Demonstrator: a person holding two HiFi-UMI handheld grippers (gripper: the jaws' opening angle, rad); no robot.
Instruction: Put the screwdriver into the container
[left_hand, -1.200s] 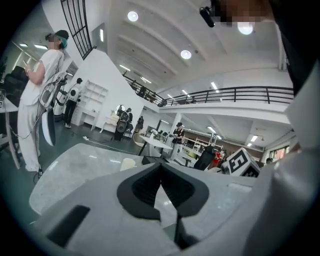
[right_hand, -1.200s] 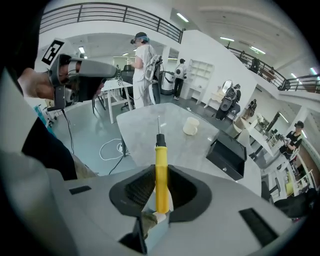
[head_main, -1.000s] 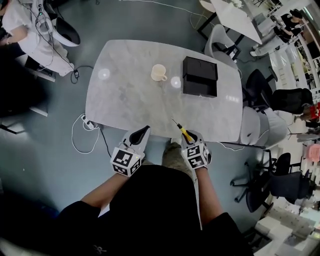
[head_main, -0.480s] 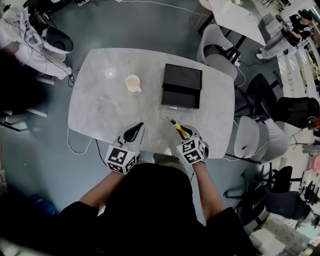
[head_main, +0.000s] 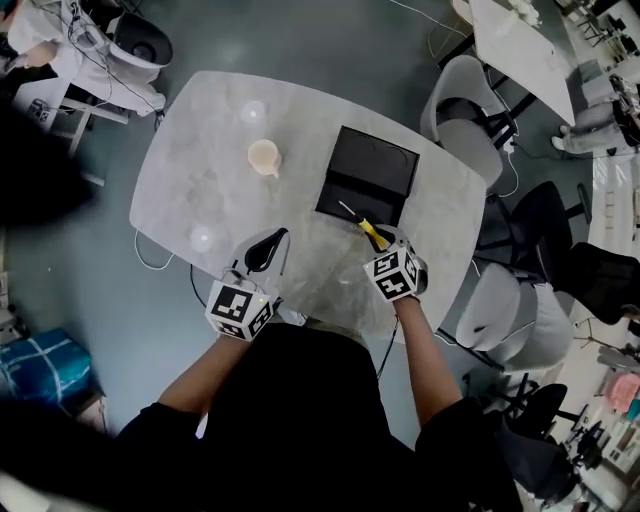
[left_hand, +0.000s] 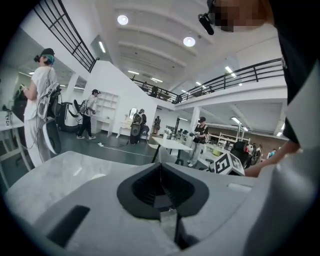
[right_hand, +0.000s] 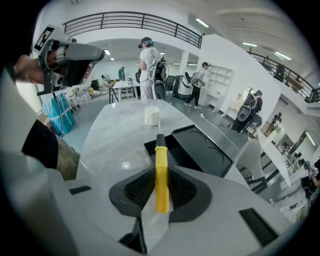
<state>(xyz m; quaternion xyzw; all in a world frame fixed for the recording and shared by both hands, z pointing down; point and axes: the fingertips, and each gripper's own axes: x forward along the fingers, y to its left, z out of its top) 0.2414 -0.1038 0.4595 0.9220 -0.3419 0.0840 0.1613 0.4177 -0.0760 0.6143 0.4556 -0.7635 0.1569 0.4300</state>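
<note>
My right gripper (head_main: 380, 241) is shut on the yellow handle of a screwdriver (head_main: 370, 232). Its thin shaft points forward and left, with the tip over the near edge of the black container (head_main: 375, 165). In the right gripper view the screwdriver (right_hand: 161, 172) stands clamped between the jaws of the right gripper (right_hand: 161, 192), and the open black container (right_hand: 200, 147) lies just ahead on the grey table (right_hand: 120, 135). My left gripper (head_main: 268, 243) hovers over the table's near edge, left of the right one. In the left gripper view the left gripper (left_hand: 161, 172) is shut and holds nothing.
A cream cup (head_main: 264, 157) stands on the marble table (head_main: 200, 190), left of the container. Grey and black chairs (head_main: 470, 130) crowd the table's right side. Another white table (head_main: 520, 50) is at the far right. People stand beyond the far left corner. Cables lie on the floor.
The right gripper has carried the screwdriver forward, from the table's near edge to the container's near edge. The left gripper has moved forward over the table. The head view has shifted.
</note>
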